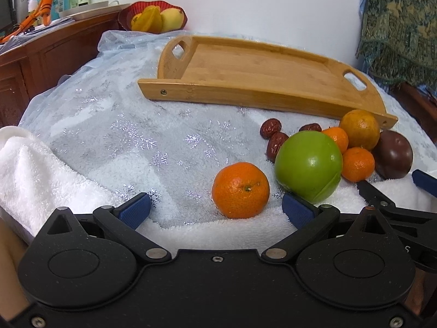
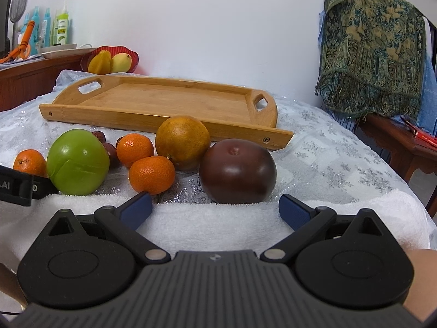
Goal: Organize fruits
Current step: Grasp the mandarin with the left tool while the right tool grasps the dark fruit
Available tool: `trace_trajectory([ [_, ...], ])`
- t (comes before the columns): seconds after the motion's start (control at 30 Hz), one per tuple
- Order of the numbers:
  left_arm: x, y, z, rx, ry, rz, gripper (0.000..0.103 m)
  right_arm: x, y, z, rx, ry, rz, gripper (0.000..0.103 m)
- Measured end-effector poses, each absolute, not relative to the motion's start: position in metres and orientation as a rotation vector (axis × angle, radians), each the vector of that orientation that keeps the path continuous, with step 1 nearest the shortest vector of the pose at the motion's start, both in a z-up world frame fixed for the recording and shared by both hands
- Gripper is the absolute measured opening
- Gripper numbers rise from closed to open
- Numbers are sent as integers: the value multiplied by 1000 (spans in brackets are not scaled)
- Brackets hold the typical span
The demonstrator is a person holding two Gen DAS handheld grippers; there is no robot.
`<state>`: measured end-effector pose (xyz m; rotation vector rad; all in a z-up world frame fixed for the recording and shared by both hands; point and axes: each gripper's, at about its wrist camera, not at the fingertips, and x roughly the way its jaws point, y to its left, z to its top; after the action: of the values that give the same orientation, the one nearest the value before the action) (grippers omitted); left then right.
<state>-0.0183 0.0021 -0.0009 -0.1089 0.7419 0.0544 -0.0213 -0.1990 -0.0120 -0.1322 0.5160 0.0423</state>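
Now both grippers hover low with jaws spread wide, grasping nothing. Just ahead of the left gripper (image 1: 217, 209), slightly toward its right finger, sits a mandarin (image 1: 240, 190); a green apple (image 1: 308, 166) lies just beyond that finger's tip. Ahead of the right gripper (image 2: 215, 207) rests a dark purple round fruit (image 2: 237, 171), nearer its right finger. Farther ahead lies the bamboo tray (image 2: 164, 101), holding no fruit.
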Motion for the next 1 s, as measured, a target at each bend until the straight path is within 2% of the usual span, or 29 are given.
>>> trace_trajectory([
  [0.23, -31, -1, 6, -107, 679, 37, 81, -21, -199, -9, -135, 500, 46, 103],
  [0.3, -35, -3, 7, -80, 656, 42, 68, -20, -201, -8, -127, 497, 47, 102],
  [0.4, -38, -6, 9, -51, 633, 32, 63, -19, -205, -7, -106, 492, 46, 99],
  [0.63, -38, -9, 4, -41, 644, 9, 56, -13, -214, -5, -67, 479, -1, 81],
  [1.0, -28, -13, -3, 3, 649, 15, 54, -1, -220, -10, -25, 491, 3, 76],
])
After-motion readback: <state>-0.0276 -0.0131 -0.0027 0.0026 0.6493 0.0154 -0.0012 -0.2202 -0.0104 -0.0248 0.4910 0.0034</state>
